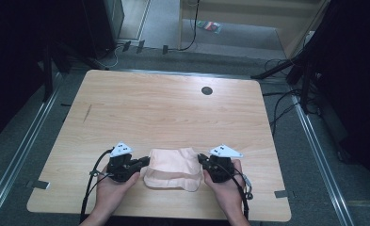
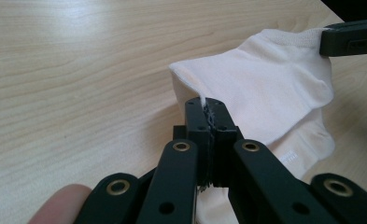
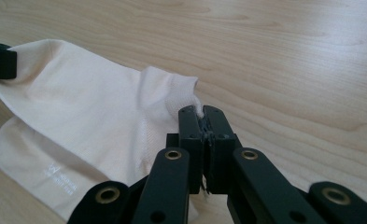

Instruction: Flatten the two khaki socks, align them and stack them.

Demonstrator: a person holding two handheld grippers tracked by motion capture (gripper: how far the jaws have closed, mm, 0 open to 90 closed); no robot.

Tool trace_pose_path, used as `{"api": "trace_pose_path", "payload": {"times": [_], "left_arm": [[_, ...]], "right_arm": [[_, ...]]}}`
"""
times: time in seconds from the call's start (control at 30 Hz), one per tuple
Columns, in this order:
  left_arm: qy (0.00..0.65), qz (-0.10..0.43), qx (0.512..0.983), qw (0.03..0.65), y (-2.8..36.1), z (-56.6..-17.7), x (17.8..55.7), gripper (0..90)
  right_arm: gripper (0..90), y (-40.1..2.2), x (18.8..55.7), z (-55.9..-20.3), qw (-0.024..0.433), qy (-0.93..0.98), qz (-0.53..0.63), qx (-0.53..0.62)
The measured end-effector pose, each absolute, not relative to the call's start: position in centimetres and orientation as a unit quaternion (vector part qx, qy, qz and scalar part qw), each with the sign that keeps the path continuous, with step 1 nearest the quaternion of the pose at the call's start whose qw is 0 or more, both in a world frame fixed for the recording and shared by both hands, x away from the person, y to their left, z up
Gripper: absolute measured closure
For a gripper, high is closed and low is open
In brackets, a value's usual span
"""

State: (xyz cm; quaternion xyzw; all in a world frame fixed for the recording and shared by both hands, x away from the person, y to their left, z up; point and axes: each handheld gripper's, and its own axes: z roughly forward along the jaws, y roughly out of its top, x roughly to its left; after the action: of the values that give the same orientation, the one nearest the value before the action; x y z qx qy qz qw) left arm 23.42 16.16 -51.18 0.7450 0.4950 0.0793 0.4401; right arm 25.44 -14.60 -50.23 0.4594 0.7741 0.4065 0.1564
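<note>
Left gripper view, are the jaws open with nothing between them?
No, the left gripper has its jaws closed on an edge of the pale sock, with cloth pinched between them.

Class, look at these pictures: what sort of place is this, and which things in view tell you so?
Probably a lab or recording room, not a home. A bare wooden table stands on grey carpet, dark stands and loose cables surround it, and a person holds a pale sock between the left gripper and right gripper.
</note>
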Motion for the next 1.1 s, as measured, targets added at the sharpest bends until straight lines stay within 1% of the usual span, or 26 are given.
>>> {"api": "trace_pose_path", "payload": {"times": [0.5,0.87,1.1], "left_arm": [[0.491,0.065,0.755,0.431,16.4,-52.2,20.9,90.0],[0.49,0.066,0.761,0.421,16.1,-53.2,20.7,90.0],[0.486,0.063,0.767,0.413,16.0,-53.6,20.7,90.0]], "right_arm": [[88.1,-14.8,22.4,-51.2,0.152,0.787,0.391,0.452],[88.1,-14.6,21.7,-51.8,0.161,0.792,0.382,0.448],[88.1,-14.5,21.6,-52.4,0.151,0.795,0.377,0.451]]}}
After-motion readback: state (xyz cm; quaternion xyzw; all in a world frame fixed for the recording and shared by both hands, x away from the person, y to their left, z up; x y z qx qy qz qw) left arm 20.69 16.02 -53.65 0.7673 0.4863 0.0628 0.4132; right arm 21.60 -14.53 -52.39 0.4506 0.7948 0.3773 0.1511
